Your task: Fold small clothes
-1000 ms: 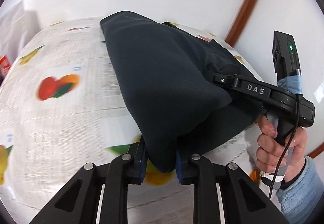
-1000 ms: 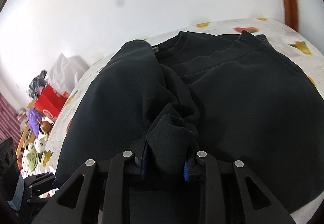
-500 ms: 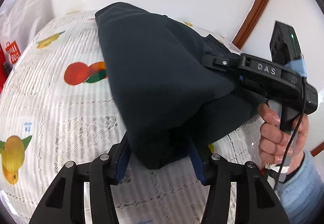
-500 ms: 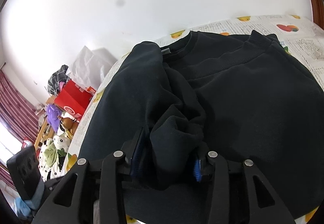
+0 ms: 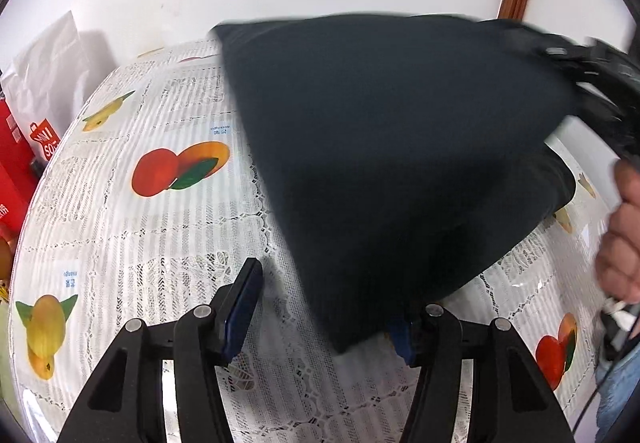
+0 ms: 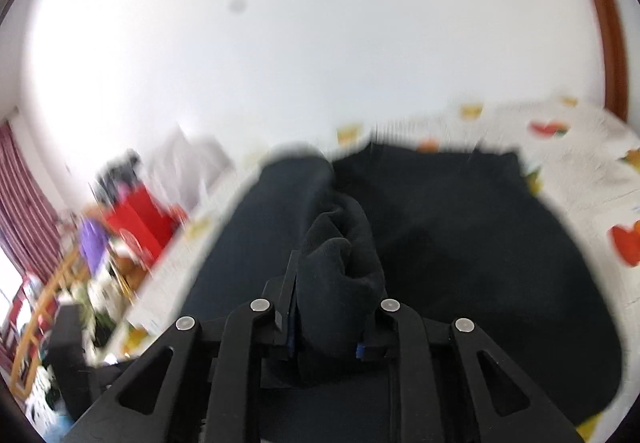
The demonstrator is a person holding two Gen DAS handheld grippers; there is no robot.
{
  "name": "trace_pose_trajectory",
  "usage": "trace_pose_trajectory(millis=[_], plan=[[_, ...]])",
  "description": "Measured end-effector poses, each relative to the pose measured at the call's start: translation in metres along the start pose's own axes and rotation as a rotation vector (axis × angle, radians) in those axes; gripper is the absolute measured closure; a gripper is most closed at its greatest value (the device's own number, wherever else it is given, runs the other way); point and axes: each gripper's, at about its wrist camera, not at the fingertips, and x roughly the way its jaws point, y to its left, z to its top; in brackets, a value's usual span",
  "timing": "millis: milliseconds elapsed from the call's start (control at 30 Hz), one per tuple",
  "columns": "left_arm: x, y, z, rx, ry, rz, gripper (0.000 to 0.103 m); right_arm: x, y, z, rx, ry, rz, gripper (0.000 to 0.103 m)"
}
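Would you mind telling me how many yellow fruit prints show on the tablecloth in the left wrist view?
2: one yellow fruit print near the left finger, another farther back, left of the dark garment; more may lie under it.

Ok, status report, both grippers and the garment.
Left gripper open, fingers wide. Right gripper shut on dark sweatshirt, bunched fold between fingers. Sweatshirt partly lifted over tablecloth. Nothing in the way.
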Motion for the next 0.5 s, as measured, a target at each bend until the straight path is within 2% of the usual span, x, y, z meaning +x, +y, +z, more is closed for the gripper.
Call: trace_pose_trajectory(millis=[100, 167, 233, 300, 433, 500], plan=[[0.0, 0.0, -0.001, 0.01, 0.0, 0.004, 0.046, -0.032, -0.028, -0.006, 0.075, -0.068, -0.022, 0.083], [0.0, -0.002, 0.0, 0.012, 0.001, 0.01, 0.046, -0.034, -0.043, -0.016, 0.1, -0.025, -0.043, 0.083], [0.001, -0.002, 0.001, 0.012, 0.002, 0.01, 0.046, -0.022, -0.055, -0.029, 0.105, 0.065, -0.102, 0.082], [0.002, -0.003, 0.002, 0.012, 0.003, 0.01, 0.046, -0.014, -0.063, -0.037, 0.108, 0.126, -0.126, 0.081], [0.001, -0.004, 0.005, 0.018, -0.006, -0.007, 0.046, -0.011, -0.067, -0.034, 0.137, 0.141, -0.109, 0.069], [-0.003, -0.006, 0.003, 0.017, -0.017, -0.03, 0.043, -0.009, -0.07, -0.027, 0.149, 0.147, -0.088, 0.063]])
